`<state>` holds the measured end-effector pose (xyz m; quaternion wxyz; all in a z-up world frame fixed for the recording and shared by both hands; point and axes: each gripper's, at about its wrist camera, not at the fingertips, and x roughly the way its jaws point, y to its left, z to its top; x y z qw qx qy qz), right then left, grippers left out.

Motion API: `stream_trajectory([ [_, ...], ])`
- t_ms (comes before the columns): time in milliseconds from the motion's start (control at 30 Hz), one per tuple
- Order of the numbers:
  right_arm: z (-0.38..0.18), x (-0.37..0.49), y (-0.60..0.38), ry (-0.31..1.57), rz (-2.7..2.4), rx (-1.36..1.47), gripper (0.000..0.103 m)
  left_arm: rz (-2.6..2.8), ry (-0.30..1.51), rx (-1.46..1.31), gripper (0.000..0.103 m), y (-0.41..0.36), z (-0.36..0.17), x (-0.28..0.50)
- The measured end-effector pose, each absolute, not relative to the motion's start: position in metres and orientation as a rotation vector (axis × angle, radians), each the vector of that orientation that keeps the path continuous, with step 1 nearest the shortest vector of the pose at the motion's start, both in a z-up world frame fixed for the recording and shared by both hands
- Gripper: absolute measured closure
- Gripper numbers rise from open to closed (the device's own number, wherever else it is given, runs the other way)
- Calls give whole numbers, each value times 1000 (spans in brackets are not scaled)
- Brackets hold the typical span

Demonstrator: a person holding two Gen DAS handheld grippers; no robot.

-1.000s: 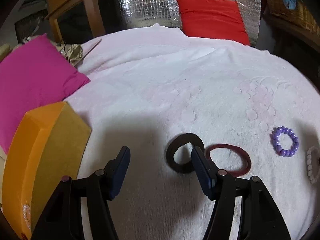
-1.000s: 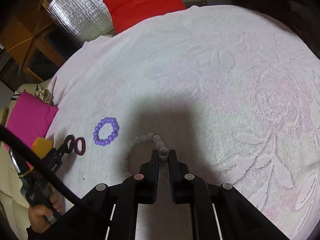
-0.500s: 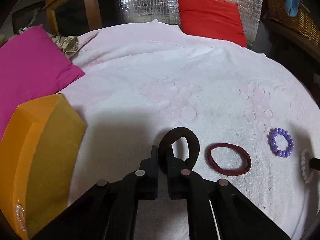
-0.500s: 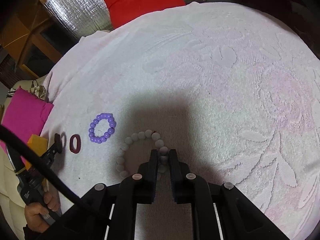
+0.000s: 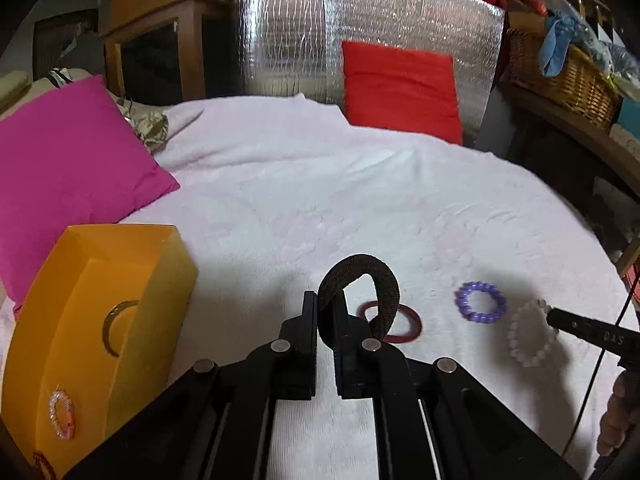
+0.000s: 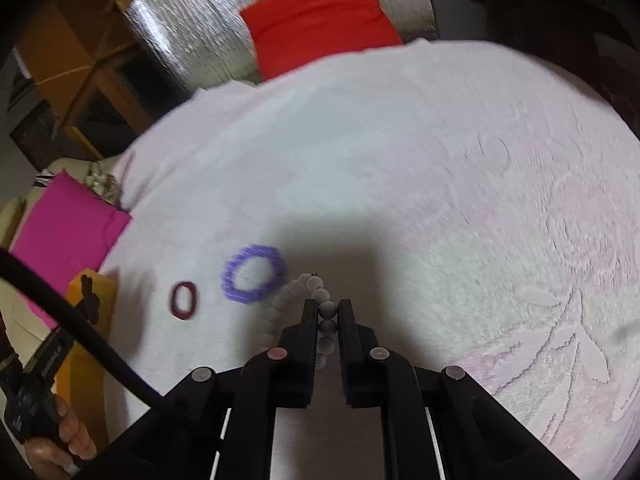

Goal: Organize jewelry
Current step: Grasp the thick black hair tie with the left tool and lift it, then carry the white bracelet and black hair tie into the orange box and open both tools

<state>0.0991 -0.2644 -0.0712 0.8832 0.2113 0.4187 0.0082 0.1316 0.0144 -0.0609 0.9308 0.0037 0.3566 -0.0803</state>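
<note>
My left gripper (image 5: pixel 327 304) is shut on a dark brown hair tie (image 5: pixel 380 280) and holds it lifted above the white bedspread. Behind it lie a maroon ring band (image 5: pixel 404 330) and a purple bead bracelet (image 5: pixel 480 303). My right gripper (image 6: pixel 328 310) is shut on a white bead bracelet (image 6: pixel 328 310), which hangs off the bedspread; it also shows in the left wrist view (image 5: pixel 528 338). The purple bracelet (image 6: pixel 254 273) and maroon band (image 6: pixel 184 300) lie to its left. An open orange box (image 5: pixel 92 320) holding several pieces stands at the left.
A pink pillow (image 5: pixel 68 164) lies at the left behind the box. A red cushion (image 5: pixel 400 88) leans on a silver foil panel (image 5: pixel 320 32) at the back. A wicker basket (image 5: pixel 560 76) sits at the right.
My left gripper closed on the brown hair tie and lifted it. My right gripper stayed shut on the white bracelet and raised it off the bedspread, moving left.
</note>
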Motion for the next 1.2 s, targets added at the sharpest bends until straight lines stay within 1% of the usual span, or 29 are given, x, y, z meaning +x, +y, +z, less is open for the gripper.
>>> stream_trajectory([
  [267, -33, 76, -231, 682, 108, 417, 92, -169, 648, -43, 97, 34, -25, 93],
  [533, -13, 67, -188, 613, 225, 373, 92, -114, 580, -78, 97, 75, 9, 60],
  [667, -6, 66, -162, 603, 288, 361, 92, -70, 586, -113, 96, 108, 15, 53],
  [867, 5, 61, -107, 591, 408, 333, 92, 77, 593, -156, 96, 176, 14, 51],
  [1033, 13, 56, -63, 588, 503, 323, 92, 179, 669, -219, 96, 233, -11, 59],
  [1200, 19, 56, -17, 606, 582, 318, 92, 212, 732, -250, 96, 263, -35, 63],
])
